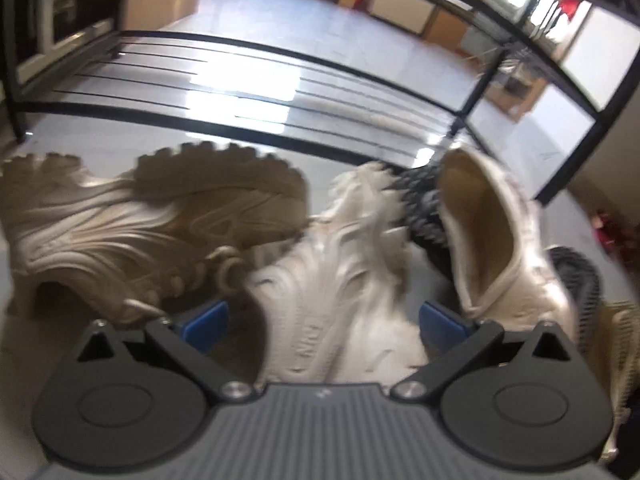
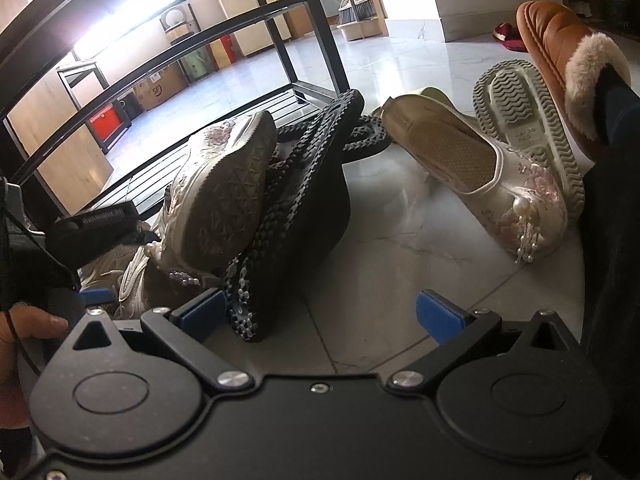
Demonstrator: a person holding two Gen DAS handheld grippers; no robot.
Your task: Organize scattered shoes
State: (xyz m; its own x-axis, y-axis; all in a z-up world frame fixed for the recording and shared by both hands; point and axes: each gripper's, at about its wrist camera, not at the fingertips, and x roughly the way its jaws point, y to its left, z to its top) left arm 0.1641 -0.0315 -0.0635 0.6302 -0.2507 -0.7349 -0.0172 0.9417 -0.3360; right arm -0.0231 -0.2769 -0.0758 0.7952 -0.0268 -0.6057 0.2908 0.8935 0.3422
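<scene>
Left claw (image 1: 320,320) spread wide around one white chunky sneaker (image 1: 340,264); a beige twin (image 1: 132,216) lies left. Right claw (image 2: 320,316) released, empty; only its view shows two pearl-trimmed flats (image 2: 512,188), black studded sandals (image 2: 288,208).

A pale sneaker (image 1: 340,264) is lying between the left gripper's (image 1: 322,320) fingers. The shoe rack (image 1: 248,92) is standing behind it.

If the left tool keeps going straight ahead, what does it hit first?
Most likely the white sneaker, which already lies between the open left tool's fingers; depth is blurred, so contact may be immediate.
</scene>
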